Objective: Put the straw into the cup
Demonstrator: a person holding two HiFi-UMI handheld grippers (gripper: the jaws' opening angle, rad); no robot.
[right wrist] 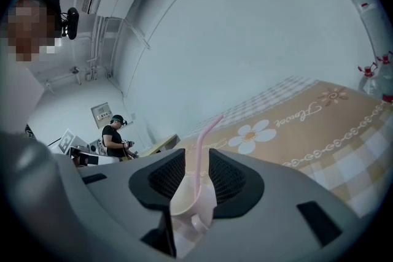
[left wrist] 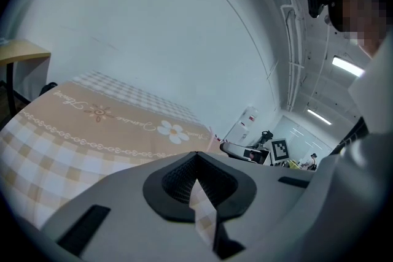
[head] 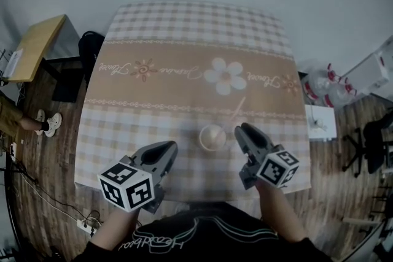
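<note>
While your right gripper (head: 244,129) gapes empty (left gripper (head: 171,147) shut, idle), the straw (head: 237,108) leans in the cup (head: 212,137) just ahead of it.

1. The cloth (head: 184,34) on the counter has a beige band of brown cursive words lying beyond both pairs of fingers. In the right gripper view, the word (right wrist: 299,112) right of the fingers reads roughly "Flower".
2. The band's other words cannot be read.
3. The shirt print (head: 153,243) behind the fingers is script and illegible.
4. The cubes (head: 127,186) carry black-and-white square markers without letters.
</note>
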